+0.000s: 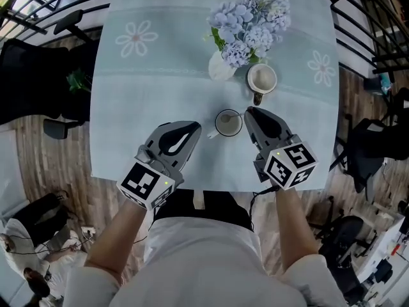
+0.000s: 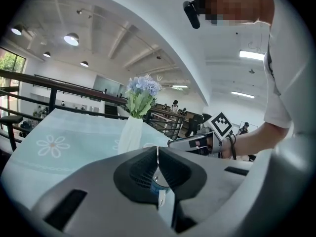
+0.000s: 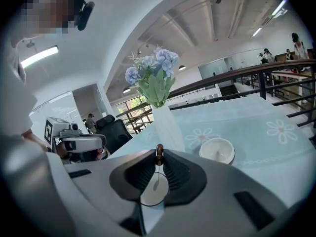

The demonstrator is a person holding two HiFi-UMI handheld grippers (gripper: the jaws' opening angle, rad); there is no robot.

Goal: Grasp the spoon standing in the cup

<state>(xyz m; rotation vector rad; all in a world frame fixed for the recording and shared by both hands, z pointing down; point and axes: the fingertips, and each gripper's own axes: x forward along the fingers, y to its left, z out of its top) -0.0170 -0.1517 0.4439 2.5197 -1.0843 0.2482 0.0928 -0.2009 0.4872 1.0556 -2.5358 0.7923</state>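
A small white cup [image 1: 220, 130] stands on the light blue tablecloth [image 1: 147, 107], with a spoon [image 1: 225, 118] standing in it. My right gripper [image 1: 246, 112] reaches the cup from the right. In the right gripper view its jaws are shut on the spoon's brown knob [image 3: 159, 154], and the thin stem runs down into the cup [image 3: 154, 194] below. My left gripper [image 1: 195, 129] lies on the table just left of the cup, apart from it. The left gripper [image 2: 157, 154] is shut, its jaws pressed together with nothing clearly between them.
A white vase [image 1: 220, 68] of blue flowers [image 1: 249, 21] stands behind the cup. A white mug [image 1: 262, 78] sits to its right, also seen in the right gripper view [image 3: 217, 150]. The table's front edge [image 1: 192, 185] is close to the person. Railings and chairs surround the table.
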